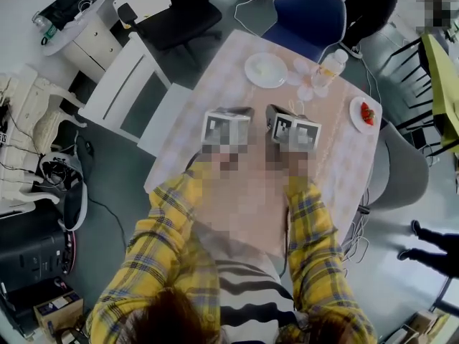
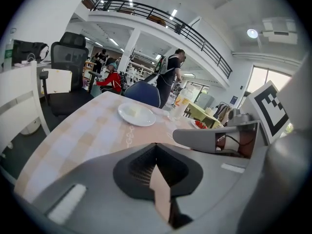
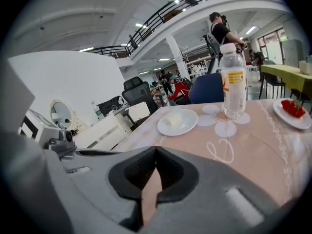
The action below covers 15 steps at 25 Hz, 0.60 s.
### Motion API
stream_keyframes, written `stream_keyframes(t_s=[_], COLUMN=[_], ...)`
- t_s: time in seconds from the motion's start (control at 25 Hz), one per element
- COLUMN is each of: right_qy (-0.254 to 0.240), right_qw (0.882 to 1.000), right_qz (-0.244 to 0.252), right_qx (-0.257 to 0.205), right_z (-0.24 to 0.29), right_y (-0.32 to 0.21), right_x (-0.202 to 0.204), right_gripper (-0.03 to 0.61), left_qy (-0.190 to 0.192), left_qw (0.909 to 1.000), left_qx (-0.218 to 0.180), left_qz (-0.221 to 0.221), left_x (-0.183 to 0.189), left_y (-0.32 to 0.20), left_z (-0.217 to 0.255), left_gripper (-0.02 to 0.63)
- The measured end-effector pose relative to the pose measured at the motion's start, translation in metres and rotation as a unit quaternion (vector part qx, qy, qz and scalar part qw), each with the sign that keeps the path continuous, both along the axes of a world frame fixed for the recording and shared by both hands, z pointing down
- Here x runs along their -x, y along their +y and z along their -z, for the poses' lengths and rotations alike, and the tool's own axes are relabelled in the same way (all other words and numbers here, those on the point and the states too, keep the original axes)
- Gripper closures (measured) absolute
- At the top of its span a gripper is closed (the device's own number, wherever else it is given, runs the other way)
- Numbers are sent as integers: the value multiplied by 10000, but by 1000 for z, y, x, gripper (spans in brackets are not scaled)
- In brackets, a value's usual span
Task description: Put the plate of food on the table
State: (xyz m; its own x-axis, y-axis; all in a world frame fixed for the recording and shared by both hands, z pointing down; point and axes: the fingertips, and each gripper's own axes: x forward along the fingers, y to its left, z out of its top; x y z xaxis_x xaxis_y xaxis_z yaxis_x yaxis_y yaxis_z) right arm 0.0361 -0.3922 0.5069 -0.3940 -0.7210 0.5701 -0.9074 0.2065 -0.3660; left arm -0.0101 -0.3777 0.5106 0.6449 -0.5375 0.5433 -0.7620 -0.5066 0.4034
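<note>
A white plate with a pale piece of food (image 1: 265, 70) (image 2: 137, 115) (image 3: 177, 122) rests on the far part of the checked table (image 1: 215, 84). A smaller plate with red food (image 1: 364, 114) (image 3: 292, 112) lies at the table's right edge. My left gripper (image 1: 240, 112) (image 2: 156, 145) and right gripper (image 1: 280, 112) (image 3: 156, 150) hover side by side over the table's middle, short of the white plate. Each has its jaws shut together with nothing between them.
A clear bottle (image 1: 331, 67) (image 3: 233, 81) stands on flower-shaped coasters right of the white plate. A blue chair (image 1: 305, 13) is at the far side, a white chair (image 1: 136, 92) at the left, a grey chair (image 1: 401, 170) at the right. People stand beyond the table.
</note>
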Motion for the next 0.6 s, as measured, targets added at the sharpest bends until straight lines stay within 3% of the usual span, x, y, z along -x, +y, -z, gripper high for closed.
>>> stream_keyframes(t_s=[0.6], right_qy=[106], right_qw=[9992], right_qz=[171], right_qx=[-333], right_z=[27], right_y=[90], right_x=[19], right_gripper=[580], left_qy=[412], left_qw=[9991], left_qx=[20], left_qz=[31], left_x=[21], left_y=[85], left_z=[15], left_gripper=[611])
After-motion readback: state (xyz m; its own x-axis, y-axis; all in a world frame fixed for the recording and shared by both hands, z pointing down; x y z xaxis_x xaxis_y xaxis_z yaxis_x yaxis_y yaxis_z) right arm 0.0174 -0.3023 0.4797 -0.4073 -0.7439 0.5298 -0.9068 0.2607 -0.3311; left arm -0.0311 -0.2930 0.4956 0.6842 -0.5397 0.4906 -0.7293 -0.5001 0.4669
